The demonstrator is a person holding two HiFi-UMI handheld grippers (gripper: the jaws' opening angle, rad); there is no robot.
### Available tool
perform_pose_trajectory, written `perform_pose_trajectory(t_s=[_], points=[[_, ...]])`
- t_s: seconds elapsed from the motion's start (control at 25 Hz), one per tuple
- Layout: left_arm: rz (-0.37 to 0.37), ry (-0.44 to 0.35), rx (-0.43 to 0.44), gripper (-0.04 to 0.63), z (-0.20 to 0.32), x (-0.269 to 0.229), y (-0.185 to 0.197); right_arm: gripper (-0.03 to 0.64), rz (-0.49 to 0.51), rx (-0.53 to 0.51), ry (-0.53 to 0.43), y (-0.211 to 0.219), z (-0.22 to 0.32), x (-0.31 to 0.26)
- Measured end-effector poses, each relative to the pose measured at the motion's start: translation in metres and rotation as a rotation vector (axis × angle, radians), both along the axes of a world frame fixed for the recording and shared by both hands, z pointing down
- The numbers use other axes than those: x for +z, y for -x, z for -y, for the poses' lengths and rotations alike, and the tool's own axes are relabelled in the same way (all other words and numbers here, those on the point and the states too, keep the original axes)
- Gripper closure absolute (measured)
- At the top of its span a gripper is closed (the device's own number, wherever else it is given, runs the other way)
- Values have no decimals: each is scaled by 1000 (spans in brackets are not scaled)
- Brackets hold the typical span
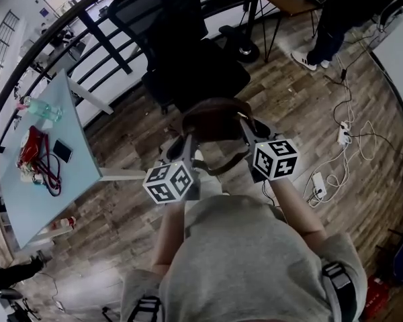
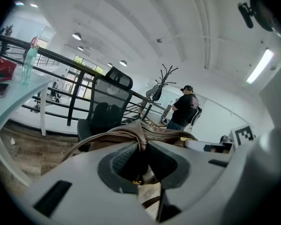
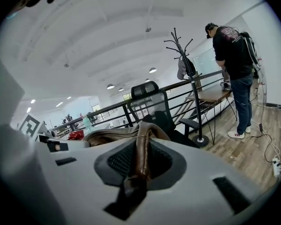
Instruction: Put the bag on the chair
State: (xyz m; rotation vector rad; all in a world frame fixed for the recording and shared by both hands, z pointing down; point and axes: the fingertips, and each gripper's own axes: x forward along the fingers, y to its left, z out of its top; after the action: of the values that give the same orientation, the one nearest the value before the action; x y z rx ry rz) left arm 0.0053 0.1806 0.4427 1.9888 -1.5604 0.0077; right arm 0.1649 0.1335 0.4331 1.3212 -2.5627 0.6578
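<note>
A brown leather bag (image 1: 213, 121) hangs in the air between my two grippers, in front of a black mesh office chair (image 1: 188, 59). My left gripper (image 1: 186, 145) is shut on the bag's left edge (image 2: 139, 134). My right gripper (image 1: 245, 129) is shut on the bag's brown strap (image 3: 141, 156) at its right side. In the left gripper view the chair (image 2: 103, 111) stands just beyond the bag; in the right gripper view the chair (image 3: 154, 109) shows behind the bag too. The chair seat is bare.
A pale blue table (image 1: 40, 173) with a red pouch, a phone and a bottle stands at the left. A black railing (image 1: 67, 39) runs behind the chair. A person (image 3: 234, 55) stands at a wooden desk on the right. Cables and a power strip (image 1: 319, 183) lie on the wood floor.
</note>
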Motion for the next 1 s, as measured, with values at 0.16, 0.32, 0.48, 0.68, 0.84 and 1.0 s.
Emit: perform_pose_trajectory(t_s=[0.16,0.32,0.48,0.68,0.84,1.0], points=[[-4,-1,5,548,28,1,12,571,-4,5,2,12,27,0],[-3,3,14,548,59,1,25,571,-5,18,3,25,57,-2],[-3,3,24,548,91,-1,40,571,6,38,10,40,87,-4],[-4,3,42,548,128,-4,66,571,9,55,17,65,120,-6],[-8,-2,65,548,157,-6,83,571,12,76,6,81,145,-10],[-5,-7,93,548,184,-5,96,571,22,93,-9,96,168,-13]])
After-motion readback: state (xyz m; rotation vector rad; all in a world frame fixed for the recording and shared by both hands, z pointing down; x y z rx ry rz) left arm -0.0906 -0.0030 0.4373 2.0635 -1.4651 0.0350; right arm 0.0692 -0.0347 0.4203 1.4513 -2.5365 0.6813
